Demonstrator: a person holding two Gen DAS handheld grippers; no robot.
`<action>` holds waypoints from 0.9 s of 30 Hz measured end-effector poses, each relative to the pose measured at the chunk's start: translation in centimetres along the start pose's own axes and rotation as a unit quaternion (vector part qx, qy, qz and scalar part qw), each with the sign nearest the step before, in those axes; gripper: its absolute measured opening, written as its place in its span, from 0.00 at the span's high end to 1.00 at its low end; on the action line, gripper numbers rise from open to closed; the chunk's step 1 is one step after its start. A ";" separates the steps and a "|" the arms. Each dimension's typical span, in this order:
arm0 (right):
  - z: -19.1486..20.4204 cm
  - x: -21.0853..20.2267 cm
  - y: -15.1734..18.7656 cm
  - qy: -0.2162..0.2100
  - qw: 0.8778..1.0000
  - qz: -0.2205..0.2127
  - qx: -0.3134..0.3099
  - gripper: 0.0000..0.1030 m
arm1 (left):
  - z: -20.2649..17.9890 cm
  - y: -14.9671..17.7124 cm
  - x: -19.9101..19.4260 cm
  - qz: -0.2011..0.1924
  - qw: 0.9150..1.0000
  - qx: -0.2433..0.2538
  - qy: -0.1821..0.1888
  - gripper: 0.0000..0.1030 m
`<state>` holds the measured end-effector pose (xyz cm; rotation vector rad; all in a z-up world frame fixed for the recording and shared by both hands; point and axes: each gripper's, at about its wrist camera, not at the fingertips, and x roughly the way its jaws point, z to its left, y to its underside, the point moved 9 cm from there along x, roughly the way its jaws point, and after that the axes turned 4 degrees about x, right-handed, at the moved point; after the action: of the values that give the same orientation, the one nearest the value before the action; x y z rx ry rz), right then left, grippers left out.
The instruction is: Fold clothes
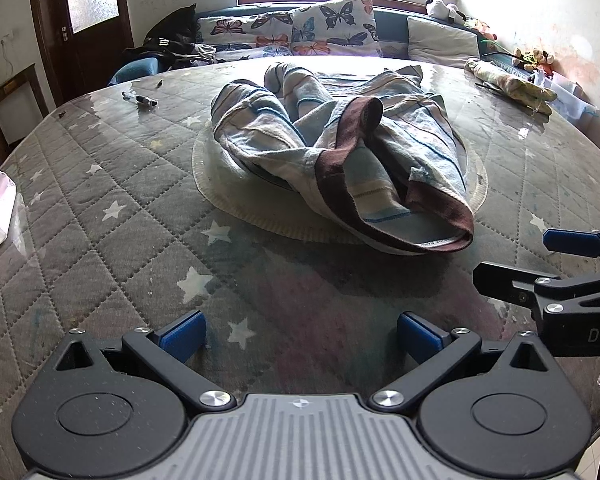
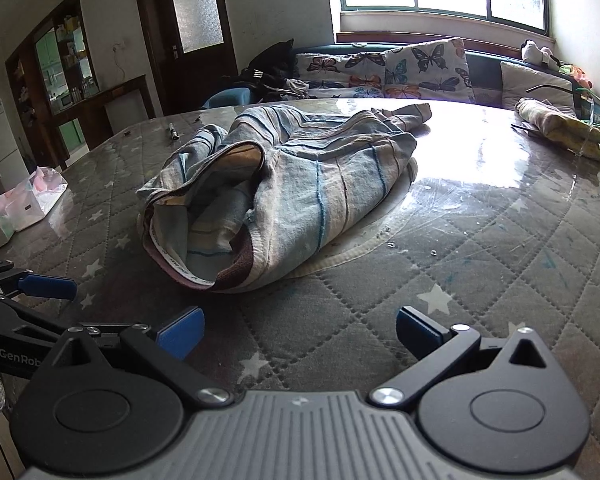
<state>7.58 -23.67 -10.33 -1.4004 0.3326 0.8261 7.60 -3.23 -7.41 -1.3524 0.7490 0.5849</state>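
A crumpled pale-blue striped garment (image 1: 336,152) with a brown hem band lies in a heap on the middle of the round table (image 1: 100,216). In the right wrist view the same garment (image 2: 300,184) shows its open hem toward me. My left gripper (image 1: 300,338) hovers open over the near table edge, short of the garment, nothing between its blue pads. My right gripper (image 2: 300,334) is open too, just short of the hem, and empty. Each gripper shows in the other's view: the right gripper (image 1: 540,260) at the right edge, the left gripper (image 2: 32,292) at the left edge.
The table has a quilted star-pattern cover under clear plastic and a round mat (image 1: 228,196) below the garment. Pens (image 1: 140,99) lie far left, a folded cloth (image 1: 512,84) far right, a plastic bag (image 2: 24,204) at the left edge. A sofa with butterfly cushions (image 1: 300,32) stands behind.
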 end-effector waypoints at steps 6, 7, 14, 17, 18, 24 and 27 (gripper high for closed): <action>0.0 0.1 -0.2 0.000 1.000 0.001 0.000 0.00 | 0.1 -0.2 0.0 0.000 1.000 0.000 0.000 0.00; 0.0 0.1 -0.2 0.000 1.000 0.001 0.000 0.00 | 0.2 -0.3 0.1 0.000 1.000 -0.001 0.001 0.00; 0.1 0.3 -0.4 -0.001 1.000 0.003 -0.001 0.00 | 0.4 -0.5 0.2 0.000 1.000 -0.002 0.001 0.00; 0.2 0.5 -0.6 -0.001 1.000 0.003 -0.003 0.00 | 0.5 -0.8 0.3 0.000 1.000 -0.003 0.001 0.00; 0.3 0.6 -0.7 -0.001 1.000 0.004 -0.004 0.00 | 0.5 -0.9 0.3 -0.001 1.000 -0.003 0.001 0.00; 0.5 0.8 -1.2 -0.003 1.000 0.002 -0.010 0.00 | 0.9 -1.5 0.5 -0.003 1.000 -0.005 0.002 0.00; 0.5 1.0 -1.5 -0.004 1.000 0.000 -0.011 0.00 | 1.0 -1.7 0.6 -0.004 1.000 -0.005 0.002 0.00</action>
<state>9.12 -22.78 -9.80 -1.4173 0.3179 0.8368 9.41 -2.47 -6.71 -1.3654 0.7446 0.5797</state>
